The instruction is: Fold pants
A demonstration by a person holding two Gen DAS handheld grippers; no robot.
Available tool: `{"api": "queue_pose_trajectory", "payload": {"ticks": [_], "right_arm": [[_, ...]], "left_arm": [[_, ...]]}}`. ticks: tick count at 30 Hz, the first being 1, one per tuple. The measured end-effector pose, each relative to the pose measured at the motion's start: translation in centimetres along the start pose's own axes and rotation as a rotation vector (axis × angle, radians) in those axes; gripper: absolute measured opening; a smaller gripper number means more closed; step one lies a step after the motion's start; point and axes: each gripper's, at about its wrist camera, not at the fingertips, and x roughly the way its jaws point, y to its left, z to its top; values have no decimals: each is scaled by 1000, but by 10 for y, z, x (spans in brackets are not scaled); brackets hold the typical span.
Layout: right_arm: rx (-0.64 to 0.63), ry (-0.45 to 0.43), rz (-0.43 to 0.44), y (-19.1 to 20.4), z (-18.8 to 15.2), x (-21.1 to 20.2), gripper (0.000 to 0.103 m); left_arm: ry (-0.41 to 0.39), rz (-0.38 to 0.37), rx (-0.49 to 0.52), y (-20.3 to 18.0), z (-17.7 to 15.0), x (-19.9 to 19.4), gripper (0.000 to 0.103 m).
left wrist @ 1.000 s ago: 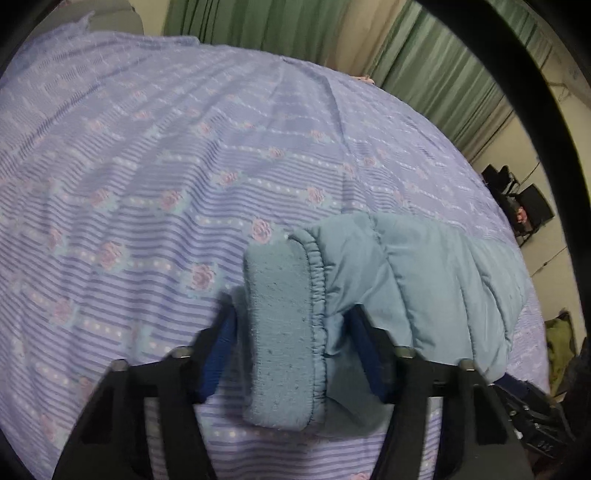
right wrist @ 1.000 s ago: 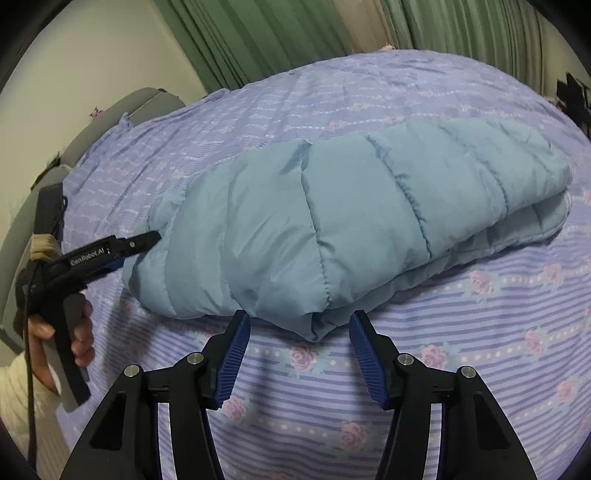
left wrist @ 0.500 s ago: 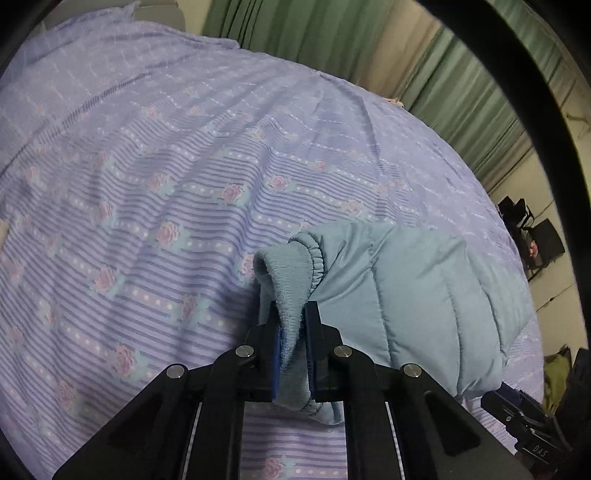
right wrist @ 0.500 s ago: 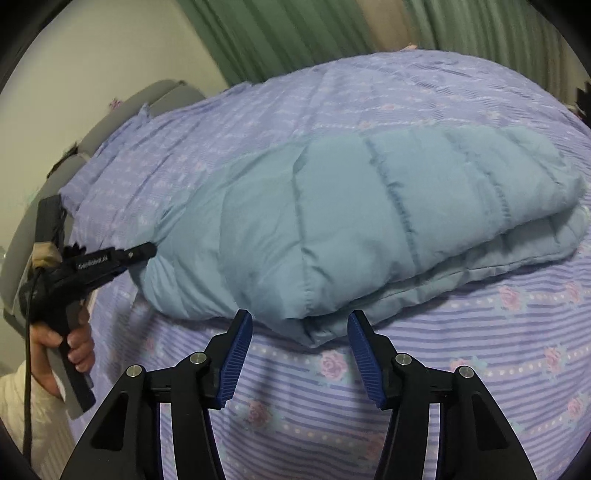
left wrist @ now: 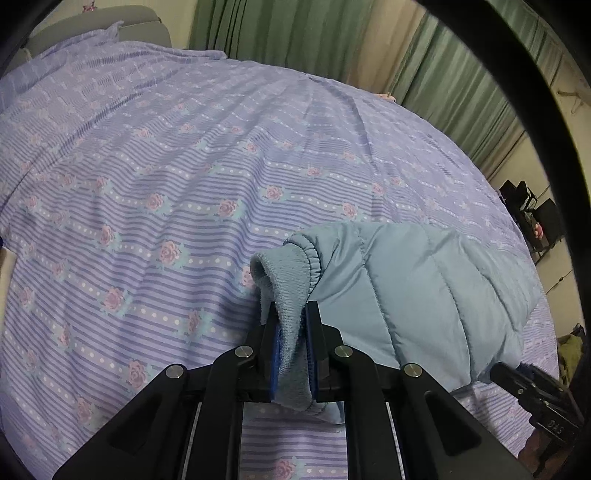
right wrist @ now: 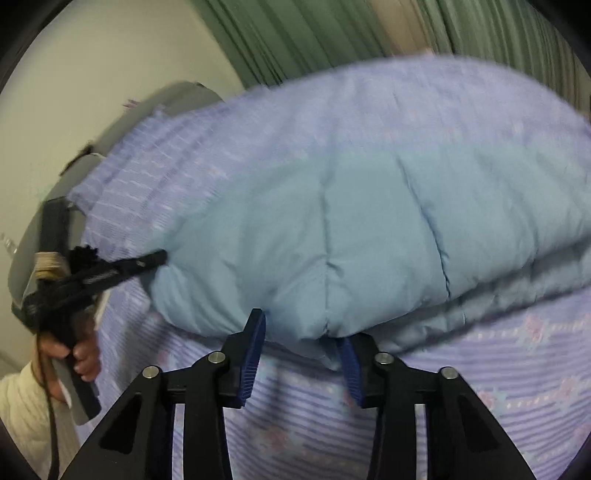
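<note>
The light blue quilted pants (left wrist: pixel 424 291) lie folded on a bed with a purple flowered sheet (left wrist: pixel 166 184). My left gripper (left wrist: pixel 291 332) is shut on the fleece-lined elastic waistband (left wrist: pixel 284 280) and holds that end slightly raised. In the right wrist view the pants (right wrist: pixel 351 240) fill the middle, blurred by motion. My right gripper (right wrist: pixel 303 350) is open, its fingers straddling the near folded edge of the pants, one finger partly under the fabric. The left gripper (right wrist: pixel 155 258) shows at the far left end of the pants.
Green curtains (left wrist: pixel 295 33) hang behind the bed. A grey headboard (right wrist: pixel 122 140) stands at the bed's left end. Dark furniture (left wrist: pixel 535 218) stands on the floor beyond the right side of the bed.
My left gripper has shut on the waistband and lifted it a little. My right gripper has moved forward until its open fingers reach the folded edge of the pants.
</note>
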Motion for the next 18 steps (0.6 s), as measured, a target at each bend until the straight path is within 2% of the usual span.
{"api": "queue_pose_trajectory", "payload": {"ticks": [2, 3, 6, 8, 13, 14, 16, 17, 18], "right_arm": [[-24, 46, -27, 2, 0, 11, 18], [0, 86, -20, 0, -1, 18, 16], [29, 69, 9, 10, -2, 4, 13], [7, 37, -9, 24, -6, -8, 13], [27, 112, -50, 31, -25, 17, 13], [29, 121, -44, 31, -26, 20, 14], [38, 122, -30, 29, -25, 17, 18], [44, 120, -26, 27, -25, 12, 29], [49, 114, -36, 26, -24, 2, 46]], "left_arm": [[4, 8, -4, 2, 0, 0, 13], [7, 7, -4, 5, -1, -2, 13], [-8, 34, 33, 6, -3, -12, 13], [-1, 43, 48, 9, -4, -14, 13], [70, 95, 62, 20, -8, 1, 15], [72, 113, 76, 18, -9, 2, 15], [74, 158, 104, 13, -10, 1, 28], [68, 180, 115, 10, -10, -2, 34], [55, 217, 131, 5, -10, -10, 45]]}}
